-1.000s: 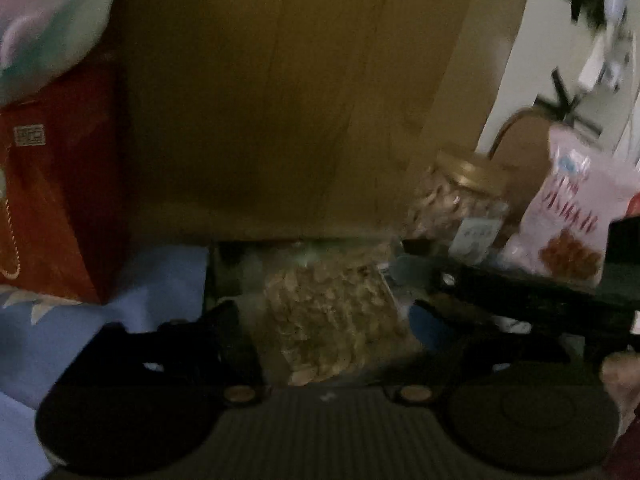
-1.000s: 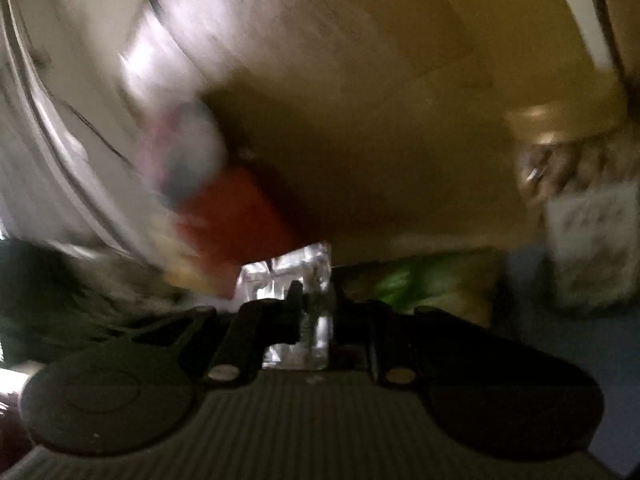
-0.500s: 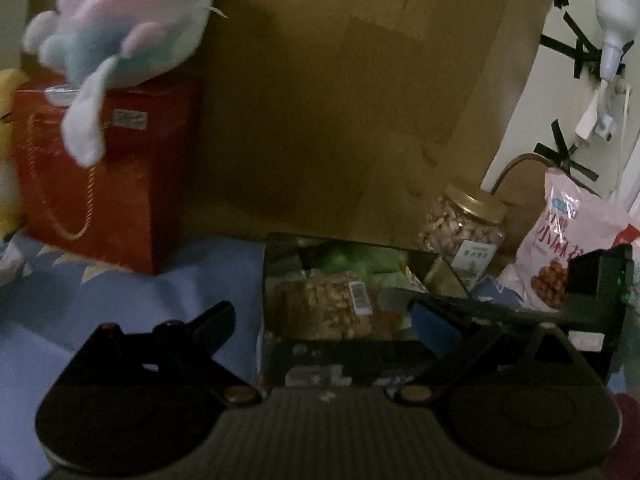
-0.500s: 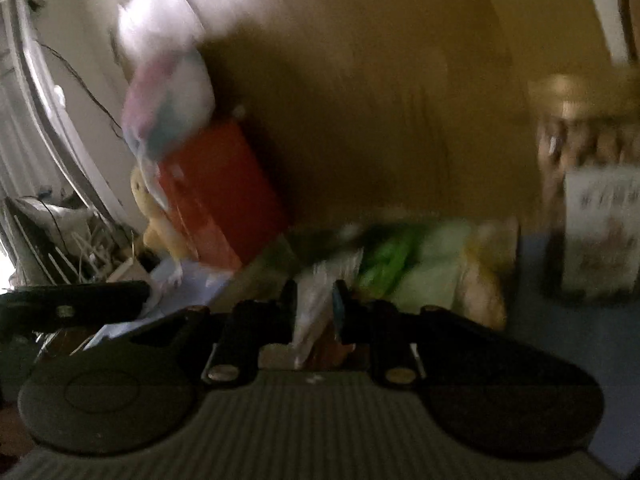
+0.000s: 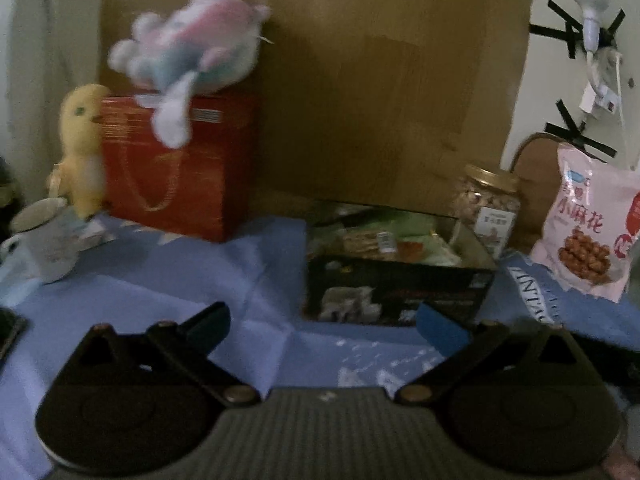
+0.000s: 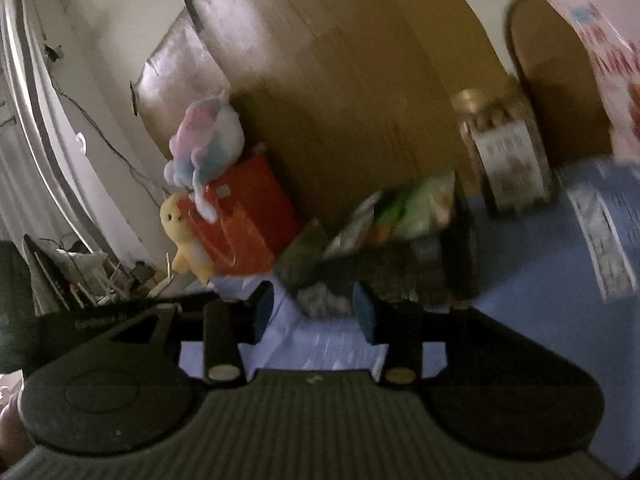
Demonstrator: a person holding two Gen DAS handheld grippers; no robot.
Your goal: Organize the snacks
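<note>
A dark open box [image 5: 396,288] on the blue cloth holds several snack packets, among them a clear pack of biscuits [image 5: 366,242] and green bags [image 6: 416,208]. My left gripper [image 5: 324,326] hangs wide open in front of the box, its jaws still spreading, nothing between them. My right gripper [image 6: 314,308] is pulled back from the box [image 6: 400,272], jaws opening, with only blue cloth showing between them. A nut jar [image 5: 490,206] with a gold lid and a pink snack bag [image 5: 588,224] stand to the right of the box.
A red gift box [image 5: 176,168] with a pastel plush toy [image 5: 192,60] on top stands at the left, a yellow plush chick [image 5: 80,144] and a mug [image 5: 44,240] beside it. A tall brown cardboard sheet [image 5: 384,80] backs the scene. Blue cloth [image 5: 168,292] lies in front.
Both grippers have drawn back from the box. The right one, shut on a clear packet over the box earlier, now stands parted and empty. The left view now takes in the whole box.
</note>
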